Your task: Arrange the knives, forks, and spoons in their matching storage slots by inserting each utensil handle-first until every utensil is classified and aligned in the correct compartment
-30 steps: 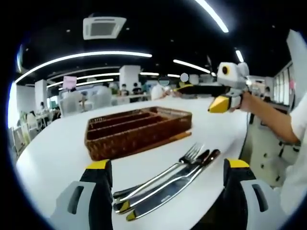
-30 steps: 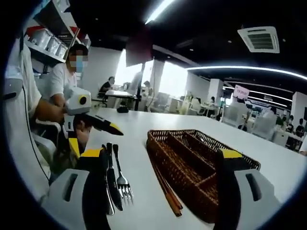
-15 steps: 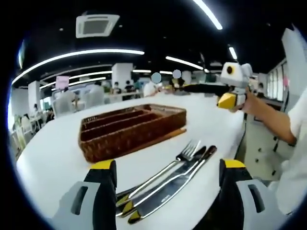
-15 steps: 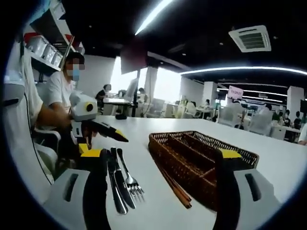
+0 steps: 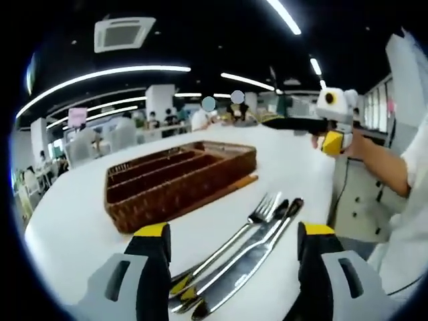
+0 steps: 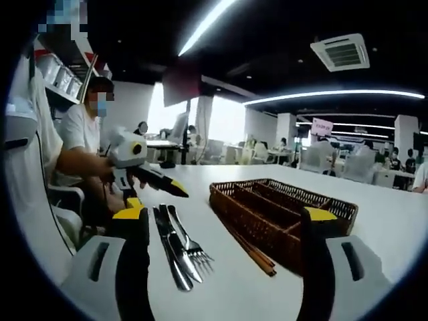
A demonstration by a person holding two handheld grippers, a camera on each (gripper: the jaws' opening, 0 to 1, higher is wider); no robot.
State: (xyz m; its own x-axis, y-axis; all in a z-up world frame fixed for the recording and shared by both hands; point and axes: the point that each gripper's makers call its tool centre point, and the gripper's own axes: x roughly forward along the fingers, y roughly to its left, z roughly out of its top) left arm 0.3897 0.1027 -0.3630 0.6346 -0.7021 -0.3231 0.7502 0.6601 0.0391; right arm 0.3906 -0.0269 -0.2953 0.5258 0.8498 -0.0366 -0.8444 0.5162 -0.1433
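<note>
The left gripper [image 5: 231,241] stands apart over the fork [image 5: 251,224] and knives [image 5: 257,244]; the right gripper [image 6: 224,227], also apart, frames the wicker tray [image 6: 267,210] near the table [image 6: 221,294] edge.

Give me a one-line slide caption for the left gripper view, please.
Open left gripper hovers over a fork and knives beside an empty wicker tray.

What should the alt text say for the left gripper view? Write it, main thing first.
A fork and two knives lie side by side on a white table, between the open left gripper. Behind them sits an empty brown wicker cutlery tray; the right gripper is held above the table's far edge.
</note>
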